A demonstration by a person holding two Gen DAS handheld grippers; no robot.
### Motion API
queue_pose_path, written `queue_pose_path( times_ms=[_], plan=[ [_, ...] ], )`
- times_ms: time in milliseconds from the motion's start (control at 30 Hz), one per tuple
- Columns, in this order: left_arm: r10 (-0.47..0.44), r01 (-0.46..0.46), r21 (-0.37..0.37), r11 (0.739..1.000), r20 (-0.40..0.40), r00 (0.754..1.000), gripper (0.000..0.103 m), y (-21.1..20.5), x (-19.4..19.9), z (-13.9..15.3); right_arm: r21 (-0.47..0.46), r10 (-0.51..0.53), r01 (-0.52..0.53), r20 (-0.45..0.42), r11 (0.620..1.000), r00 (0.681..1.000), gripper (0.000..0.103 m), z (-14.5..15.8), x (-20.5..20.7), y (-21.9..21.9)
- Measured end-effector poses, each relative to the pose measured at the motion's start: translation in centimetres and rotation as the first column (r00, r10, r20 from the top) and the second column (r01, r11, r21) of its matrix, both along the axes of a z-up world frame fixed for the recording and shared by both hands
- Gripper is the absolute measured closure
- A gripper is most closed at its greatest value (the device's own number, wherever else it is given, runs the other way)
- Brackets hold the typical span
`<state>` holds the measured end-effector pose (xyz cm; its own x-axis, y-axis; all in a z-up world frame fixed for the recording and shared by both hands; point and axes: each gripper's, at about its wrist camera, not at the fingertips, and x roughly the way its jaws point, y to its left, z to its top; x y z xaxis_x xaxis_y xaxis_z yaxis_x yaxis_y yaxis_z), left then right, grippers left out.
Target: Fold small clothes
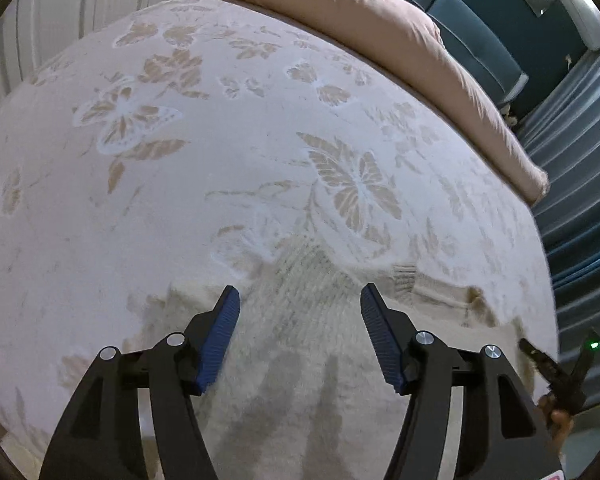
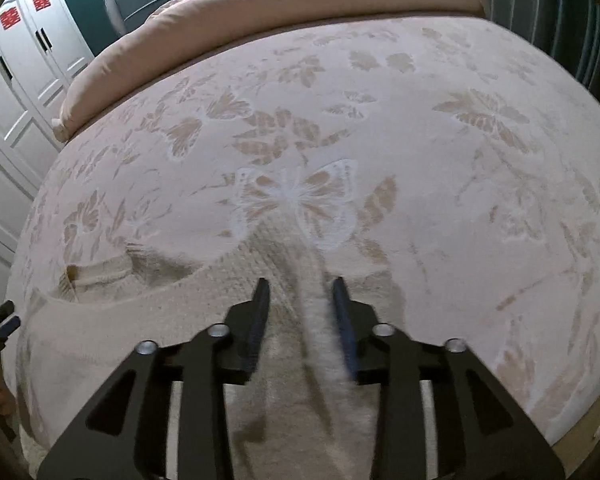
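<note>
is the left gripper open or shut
Open: the left gripper's blue fingers stand wide apart above the cream knit sweater, gripping nothing.

Soft matt cloth on the bed, hard black plastic on the tools.

The small garment (image 1: pixel 300 320) is a cream knit, coarse and ribbed, with a fuzzy nap. The bedspread (image 1: pixel 220 160) beneath is a plush, velvety cloth with butterflies pressed into its pile, matt throughout. The rolled quilt (image 1: pixel 380 20) looks like smooth pinkish cotton. The left gripper (image 1: pixel 300 300) and right gripper (image 2: pixel 300 292) are matt black plastic with shiny metal bolt heads; their pads (image 1: pixel 220 340) are blue, finely ridged, rubbery. The wardrobe doors (image 2: pixel 20 80) are smooth painted white panels.
</note>
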<state>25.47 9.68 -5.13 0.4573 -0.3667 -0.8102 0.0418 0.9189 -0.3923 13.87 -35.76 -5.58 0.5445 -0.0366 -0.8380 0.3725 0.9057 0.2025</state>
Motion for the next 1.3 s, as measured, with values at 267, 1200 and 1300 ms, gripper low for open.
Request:
queue_pose_path(
  times_ms=[267,1200,1300],
  plan=[
    [-0.068,0.068,-0.014,0.998,-0.002,0.998,0.094,-1.6,2.3,-1.1,0.085,-0.025,0.015,0.115,0.996,0.993,0.095,2.1,-0.2,-0.5],
    [-0.227,0.223,0.235,0.946,-0.012,0.974,0.063,-10.1,-14.7,-1.0,0.056,0.269,-0.27,0.016,0.961,0.963,0.082,2.0,-6.3,17.0],
    [-0.21,0.212,0.233,0.949,-0.033,0.977,0.06,-9.6,-15.9,-1.3,0.048,0.3,-0.301,0.011,0.953,0.954,0.082,2.5,-7.4,18.0]
  ],
)
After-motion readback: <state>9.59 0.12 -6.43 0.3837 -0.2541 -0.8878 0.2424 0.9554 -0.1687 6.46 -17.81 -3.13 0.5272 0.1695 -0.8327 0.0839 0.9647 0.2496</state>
